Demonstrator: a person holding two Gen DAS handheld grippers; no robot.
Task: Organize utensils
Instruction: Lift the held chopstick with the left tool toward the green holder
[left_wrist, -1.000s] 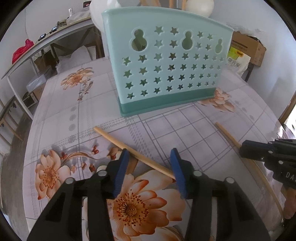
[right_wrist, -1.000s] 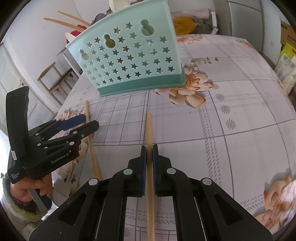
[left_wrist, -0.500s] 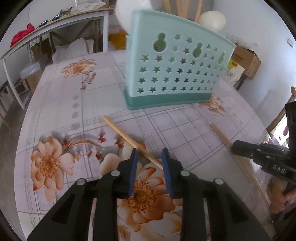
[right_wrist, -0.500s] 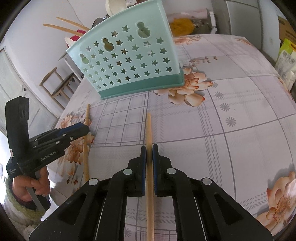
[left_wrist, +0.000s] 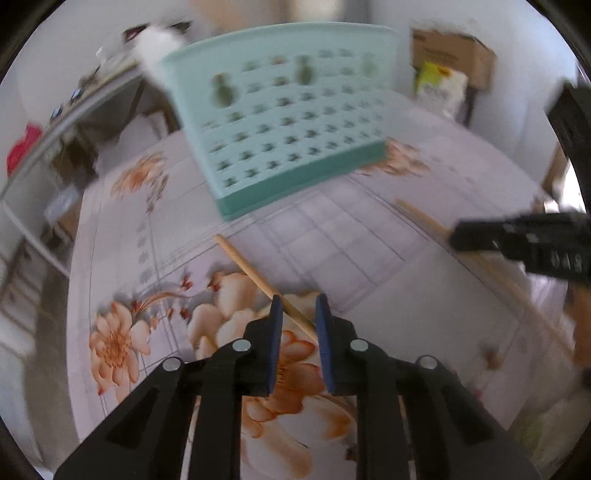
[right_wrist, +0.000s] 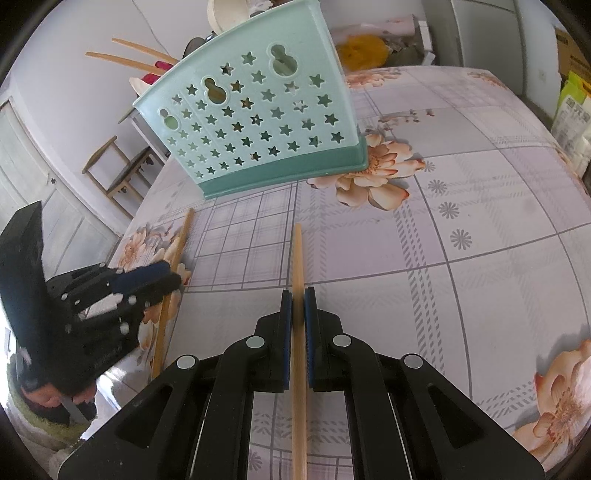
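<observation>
Between right hand-held gripper (right_wrist: 297, 295) pads: chopstick (right_wrist: 297, 254)

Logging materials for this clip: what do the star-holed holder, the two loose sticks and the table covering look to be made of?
Holder: moulded plastic, pale mint with a darker base, smooth matte walls with punched stars. Stick in the right gripper and stick between the left gripper's blue pads: pale tan, probably bamboo or wood, unpainted. Table covering: likely wipeable vinyl with printed flowers and a faint sheen.

Bright daylight; left view motion-blurred, edges distorted
</observation>
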